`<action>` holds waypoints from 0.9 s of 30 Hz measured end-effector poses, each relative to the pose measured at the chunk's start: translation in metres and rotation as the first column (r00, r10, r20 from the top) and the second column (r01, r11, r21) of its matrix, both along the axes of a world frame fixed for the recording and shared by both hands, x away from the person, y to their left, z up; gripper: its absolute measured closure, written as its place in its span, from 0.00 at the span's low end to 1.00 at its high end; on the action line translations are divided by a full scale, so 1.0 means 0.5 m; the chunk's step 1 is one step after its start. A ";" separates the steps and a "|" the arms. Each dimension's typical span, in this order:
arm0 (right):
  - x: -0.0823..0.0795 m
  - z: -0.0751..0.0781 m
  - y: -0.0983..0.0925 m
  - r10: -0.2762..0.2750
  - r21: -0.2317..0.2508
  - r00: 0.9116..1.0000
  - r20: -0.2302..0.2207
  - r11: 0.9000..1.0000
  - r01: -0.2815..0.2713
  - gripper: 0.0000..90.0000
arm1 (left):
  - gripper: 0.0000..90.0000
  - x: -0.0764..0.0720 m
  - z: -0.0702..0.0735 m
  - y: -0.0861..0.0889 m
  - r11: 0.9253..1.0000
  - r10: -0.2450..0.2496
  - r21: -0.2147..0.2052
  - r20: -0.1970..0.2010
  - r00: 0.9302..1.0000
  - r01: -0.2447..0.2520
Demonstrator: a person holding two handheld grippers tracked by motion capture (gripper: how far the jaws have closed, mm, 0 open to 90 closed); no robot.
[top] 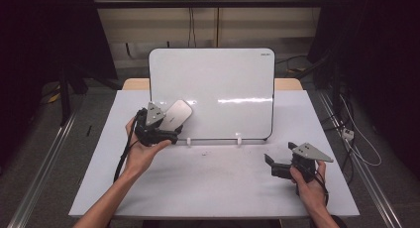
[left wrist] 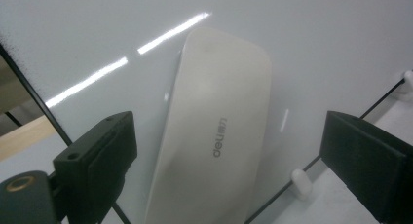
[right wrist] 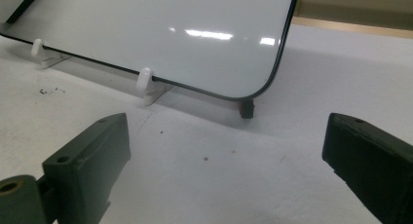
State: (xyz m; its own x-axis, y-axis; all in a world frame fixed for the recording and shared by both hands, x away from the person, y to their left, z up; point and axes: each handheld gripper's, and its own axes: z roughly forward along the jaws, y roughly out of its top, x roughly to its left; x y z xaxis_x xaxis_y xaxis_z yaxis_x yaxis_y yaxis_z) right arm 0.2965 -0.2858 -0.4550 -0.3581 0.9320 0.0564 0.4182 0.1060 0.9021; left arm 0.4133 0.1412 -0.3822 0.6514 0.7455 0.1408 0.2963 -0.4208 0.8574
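A white whiteboard (top: 218,84) stands upright, tilted back, at the far side of the table. An off-white oblong eraser (top: 178,114) with grey lettering lies flat against its lower left part. My left gripper (top: 166,129) is right in front of the eraser (left wrist: 219,121) and open. In the left gripper view its jaws stand wide apart on either side of the eraser without touching it. My right gripper (top: 279,156) hovers open over the table near the board's lower right corner (right wrist: 253,87), with nothing between its jaws.
The white tabletop (top: 208,183) holds the board on two small white clips (top: 189,140) (top: 239,139). A few dark specks (right wrist: 48,91) mark the table in front of it. Dark curtains and cables surround the table.
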 end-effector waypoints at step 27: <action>-0.003 0.002 0.004 0.002 -0.007 1.000 0.001 1.000 -0.002 0.04 | 0.05 -0.065 0.012 0.086 0.990 0.066 -0.121 -0.029 0.997 -0.069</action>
